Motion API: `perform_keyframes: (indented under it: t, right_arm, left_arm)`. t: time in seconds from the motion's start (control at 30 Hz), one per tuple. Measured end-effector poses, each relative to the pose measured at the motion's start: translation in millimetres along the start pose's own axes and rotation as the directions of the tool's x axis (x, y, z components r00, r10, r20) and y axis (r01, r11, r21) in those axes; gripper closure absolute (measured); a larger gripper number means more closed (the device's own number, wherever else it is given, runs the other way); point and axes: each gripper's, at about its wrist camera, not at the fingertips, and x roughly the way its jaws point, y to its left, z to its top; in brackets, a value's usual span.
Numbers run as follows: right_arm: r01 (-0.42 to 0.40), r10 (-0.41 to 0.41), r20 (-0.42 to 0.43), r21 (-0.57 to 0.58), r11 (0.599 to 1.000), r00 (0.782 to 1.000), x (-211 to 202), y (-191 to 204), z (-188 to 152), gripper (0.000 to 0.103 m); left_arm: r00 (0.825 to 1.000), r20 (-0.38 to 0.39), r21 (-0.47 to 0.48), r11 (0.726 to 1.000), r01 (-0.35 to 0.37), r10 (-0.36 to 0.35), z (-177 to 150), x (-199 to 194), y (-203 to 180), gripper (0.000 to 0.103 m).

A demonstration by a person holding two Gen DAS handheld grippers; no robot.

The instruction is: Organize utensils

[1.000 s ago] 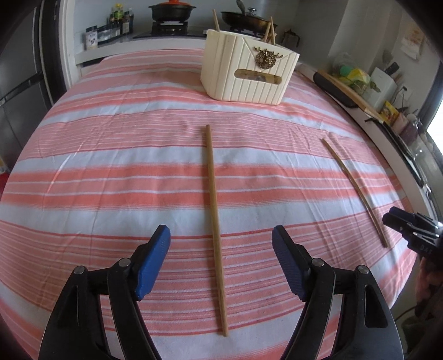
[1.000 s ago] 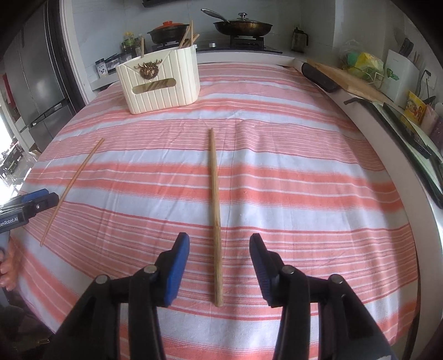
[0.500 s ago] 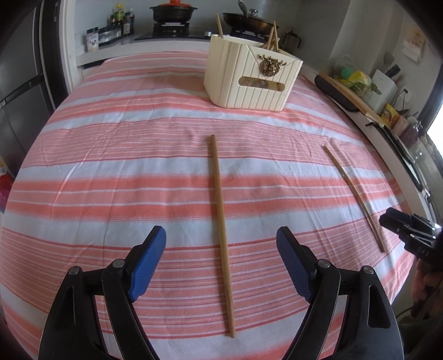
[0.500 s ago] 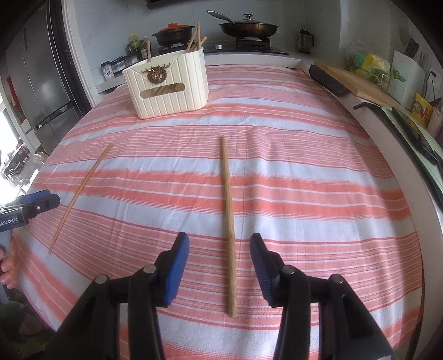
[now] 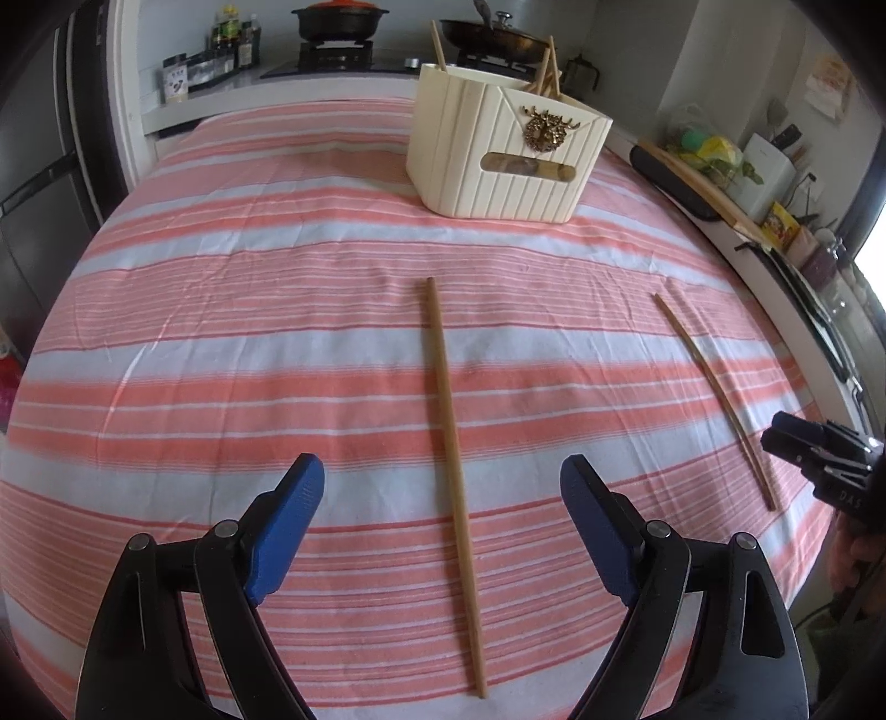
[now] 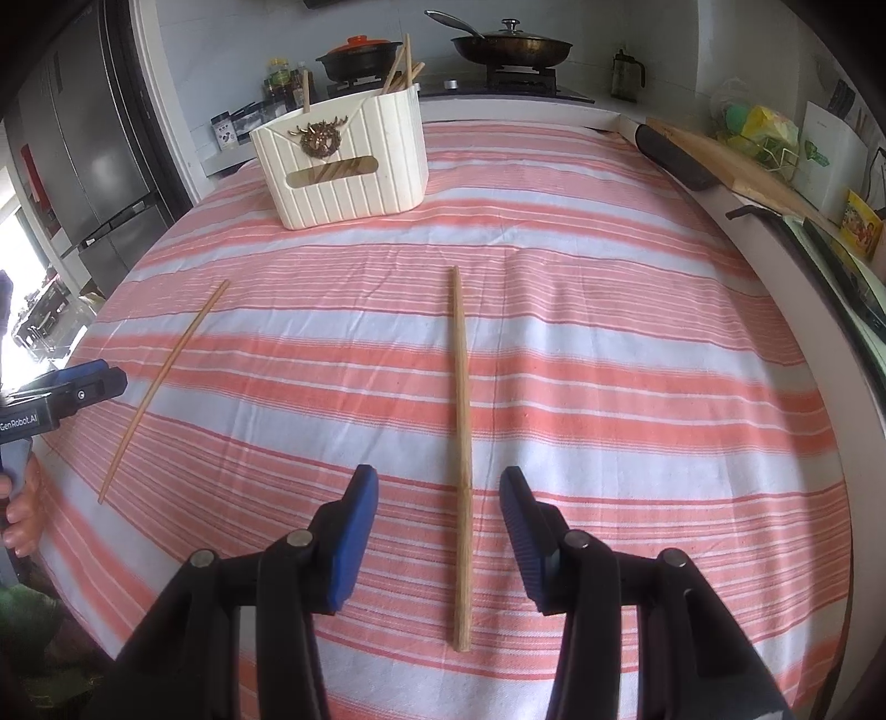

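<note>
Chopsticks are what I am sorting: two lie loose on the striped cloth, and more stand in the cream holder at the far end of the table.

My left gripper [image 5: 443, 482] hangs over the cloth with its jaws spread wide; they have just been opening further. Nothing is pinched: the blue pads [image 5: 290, 512] stand well clear on either side of the left chopstick [image 5: 451, 443], which lies flat on the cloth and runs lengthwise through the gap, away from me toward the holder. Its near end reaches past the fingertips toward the table edge.

My right gripper [image 6: 440, 487] is parted more narrowly, about half as wide, also empty. Its pads [image 6: 354, 531] flank the right chopstick [image 6: 461, 421] without touching it; this stick too lies flat and points toward the holder.

From each wrist view the other stick appears off to the side, with the other gripper's tip near its near end.

The striped cloth [image 6: 637, 360], coral and white, covers the whole table. The cream holder [image 6: 354, 166], ribbed and with a brass ornament above a slot on its front, stands well beyond the far ends of both sticks, with several chopsticks [image 6: 401, 66] poking out of its top.

Behind it are a stove with a pot [image 6: 360, 55] and a frying pan [image 6: 509, 47].
</note>
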Motion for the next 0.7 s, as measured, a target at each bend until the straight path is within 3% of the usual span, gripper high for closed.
perform_keyframes:
  t: [0.3, 0.5, 0.7]
  right_arm:
    - [-0.049, 0.046, -0.092, -0.035, 0.998, 0.995, 26, -6, 36, 0.056]
    - [-0.045, 0.032, -0.168, -0.077, 0.996, 0.985, 56, -7, 70, 0.056]
    - [-0.043, 0.011, -0.222, -0.143, 0.989, 0.975, 83, 0, 96, 0.057]
  left_arm:
    - [0.988, -0.106, -0.022, 0.994, 0.106, -0.108, 21, 23, 23, 0.015]
    - [0.987, -0.157, 0.072, 0.996, 0.054, -0.042, 49, 51, 8, 0.015]
    - [0.98, -0.189, 0.17, 0.985, -0.033, 0.065, 67, 80, -7, 0.022]
